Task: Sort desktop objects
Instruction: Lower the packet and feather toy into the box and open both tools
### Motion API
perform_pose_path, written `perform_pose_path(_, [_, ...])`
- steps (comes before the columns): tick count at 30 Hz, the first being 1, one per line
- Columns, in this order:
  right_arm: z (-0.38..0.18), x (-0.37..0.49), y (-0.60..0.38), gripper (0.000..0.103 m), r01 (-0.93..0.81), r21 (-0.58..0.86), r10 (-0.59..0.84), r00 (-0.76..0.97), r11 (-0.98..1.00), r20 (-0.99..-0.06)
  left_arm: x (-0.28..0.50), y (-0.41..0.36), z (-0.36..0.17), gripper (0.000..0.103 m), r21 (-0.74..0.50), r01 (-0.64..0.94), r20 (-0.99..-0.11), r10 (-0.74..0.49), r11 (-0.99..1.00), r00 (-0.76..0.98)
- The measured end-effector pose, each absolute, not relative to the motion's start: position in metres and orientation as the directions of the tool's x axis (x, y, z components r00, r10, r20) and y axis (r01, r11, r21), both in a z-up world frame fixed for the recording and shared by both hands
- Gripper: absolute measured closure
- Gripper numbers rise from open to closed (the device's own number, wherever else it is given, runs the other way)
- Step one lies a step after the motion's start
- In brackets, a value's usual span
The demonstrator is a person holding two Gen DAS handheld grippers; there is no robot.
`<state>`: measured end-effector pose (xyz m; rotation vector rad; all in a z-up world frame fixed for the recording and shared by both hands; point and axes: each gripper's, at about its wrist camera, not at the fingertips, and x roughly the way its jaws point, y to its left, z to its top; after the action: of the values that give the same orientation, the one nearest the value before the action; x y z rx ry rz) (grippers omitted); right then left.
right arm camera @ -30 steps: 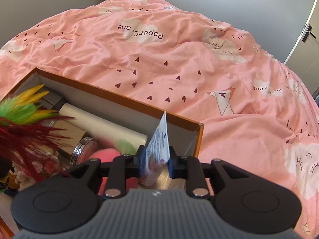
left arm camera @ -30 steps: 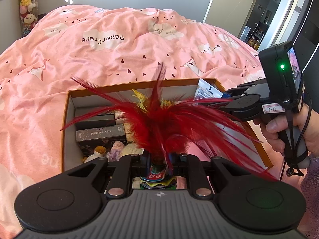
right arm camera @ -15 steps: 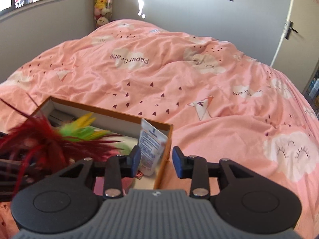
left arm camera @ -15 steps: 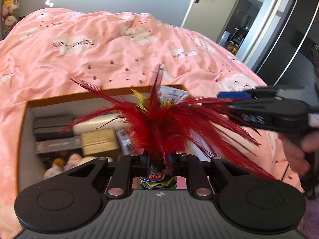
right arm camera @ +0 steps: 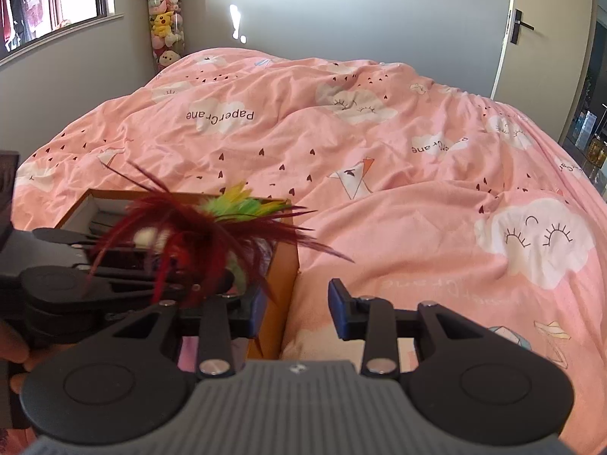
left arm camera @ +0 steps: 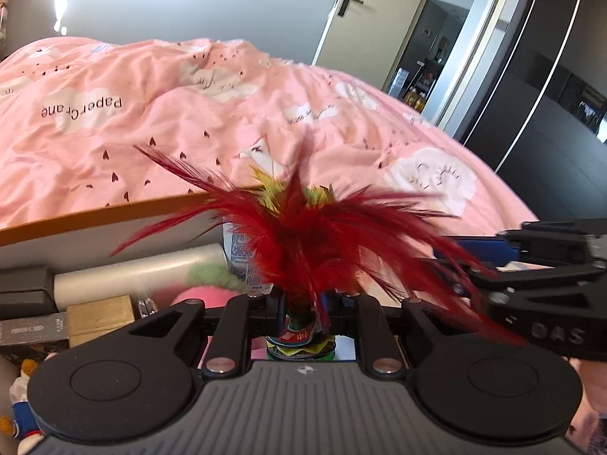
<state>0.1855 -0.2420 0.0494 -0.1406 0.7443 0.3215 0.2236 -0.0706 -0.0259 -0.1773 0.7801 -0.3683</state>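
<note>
My left gripper [left arm camera: 301, 307] is shut on a feather shuttlecock [left arm camera: 299, 235] with red, yellow and green feathers, held over the right end of an open brown cardboard box [left arm camera: 114, 210]. A white tube [left arm camera: 237, 250] stands inside the box against its far wall. My right gripper [right arm camera: 297, 307] is open and empty, above the box's right wall [right arm camera: 282, 288] and the bedspread. The shuttlecock also shows in the right wrist view [right arm camera: 197, 227], held by the left gripper at the left. The right gripper shows at the right of the left wrist view [left arm camera: 531, 265].
The box lies on a pink bedspread [right arm camera: 417, 189]. Inside it are a white roll [left arm camera: 140, 271], a gold box [left arm camera: 102, 314], dark card boxes [left arm camera: 26, 330], a pink-green plush [left arm camera: 212, 284] and small figures [left arm camera: 22, 379]. A door [left arm camera: 364, 19] stands beyond the bed.
My right gripper opened, let go of the white tube in the box, and drew back to the right. My left gripper moved right along the box with the shuttlecock.
</note>
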Motion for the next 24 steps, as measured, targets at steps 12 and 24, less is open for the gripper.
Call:
perform_pose_path(12, [0.043, 0.188, -0.241, 0.065, -0.348, -0.005, 0.247, 0.677, 0.937, -0.694, 0.233, -0.074, -0.030, 0.058, -0.302, 0.273, -0.663, -0.406, 0.914, 0.629])
perform_pose_path(24, [0.044, 0.181, -0.241, 0.066, -0.352, 0.008, 0.258, 0.672, 0.936, -0.694, 0.221, -0.067, -0.020, 0.067, -0.268, 0.303, -0.709, -0.400, 0.915, 0.581])
